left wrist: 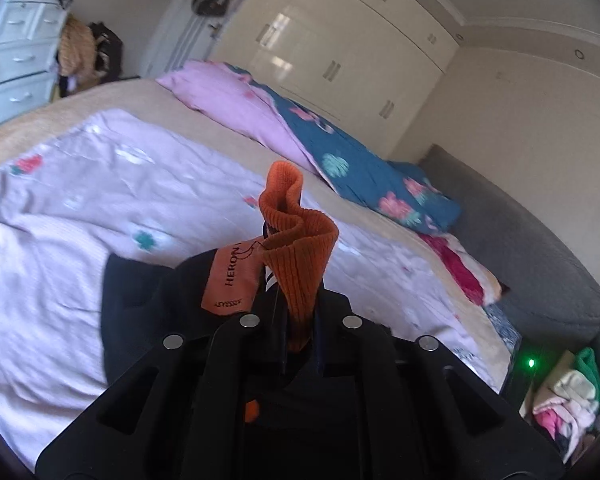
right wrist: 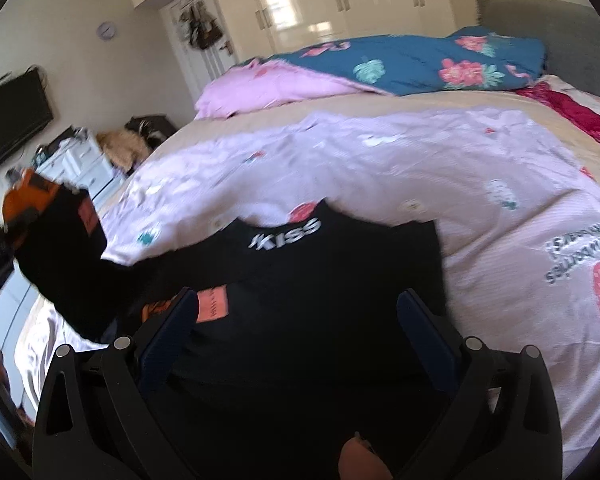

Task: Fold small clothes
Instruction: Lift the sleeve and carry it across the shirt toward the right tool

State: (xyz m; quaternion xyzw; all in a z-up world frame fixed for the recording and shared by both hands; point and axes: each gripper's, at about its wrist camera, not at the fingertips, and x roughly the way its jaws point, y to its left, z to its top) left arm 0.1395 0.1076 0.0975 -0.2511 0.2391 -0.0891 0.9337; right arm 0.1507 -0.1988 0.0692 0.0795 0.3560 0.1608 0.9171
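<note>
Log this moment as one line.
left gripper: shut on orange cuff | right gripper: open over black top | surface: bed

A: What is seen behind the bed?
B: A glossy cream wardrobe is set along the far wall, window light mirrored in its doors, with a white door beside it.
A: And at the sides?
B: A grey headboard is seen at the bed's head; white drawers and a wall-mounted television are placed opposite.
</note>
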